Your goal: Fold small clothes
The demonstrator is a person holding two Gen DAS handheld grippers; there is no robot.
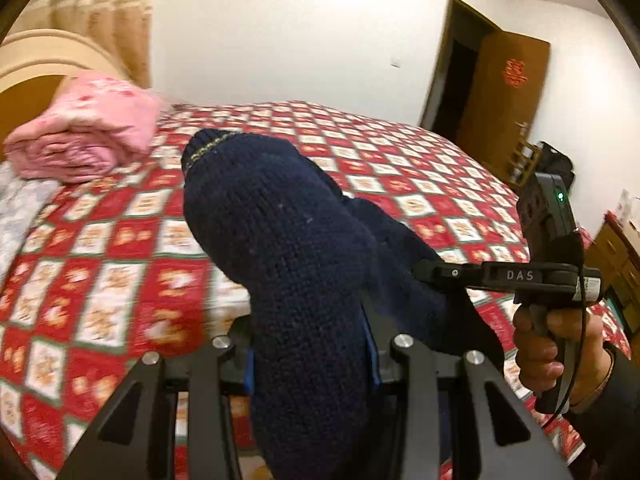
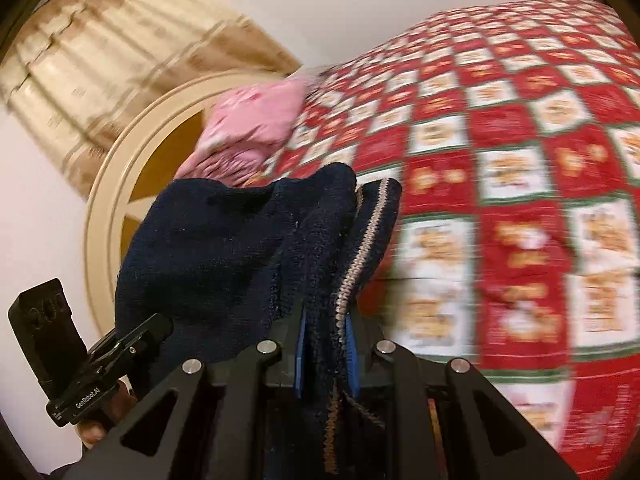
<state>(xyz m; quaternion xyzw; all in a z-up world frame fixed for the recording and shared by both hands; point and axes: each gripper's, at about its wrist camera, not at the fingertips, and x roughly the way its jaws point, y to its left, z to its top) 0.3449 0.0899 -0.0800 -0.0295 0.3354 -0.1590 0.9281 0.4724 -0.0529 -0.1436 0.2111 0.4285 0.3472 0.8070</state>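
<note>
Checked bed, both grippers angled down w/ fingers clamped on navy knit

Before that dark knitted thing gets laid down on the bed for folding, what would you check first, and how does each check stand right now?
1. Left gripper clamped on the navy knitted garment: ok.
2. Right gripper clamped on the garment's striped edge: ok.
3. Garment lifted off the checked bedspread: ok.
4. Open bedspread ahead for laying it down: ok.
5. Pink folded bedding well off to the side: ok.
6. Garment hanging flat, untwisted: cannot tell, it is bunched.
</note>
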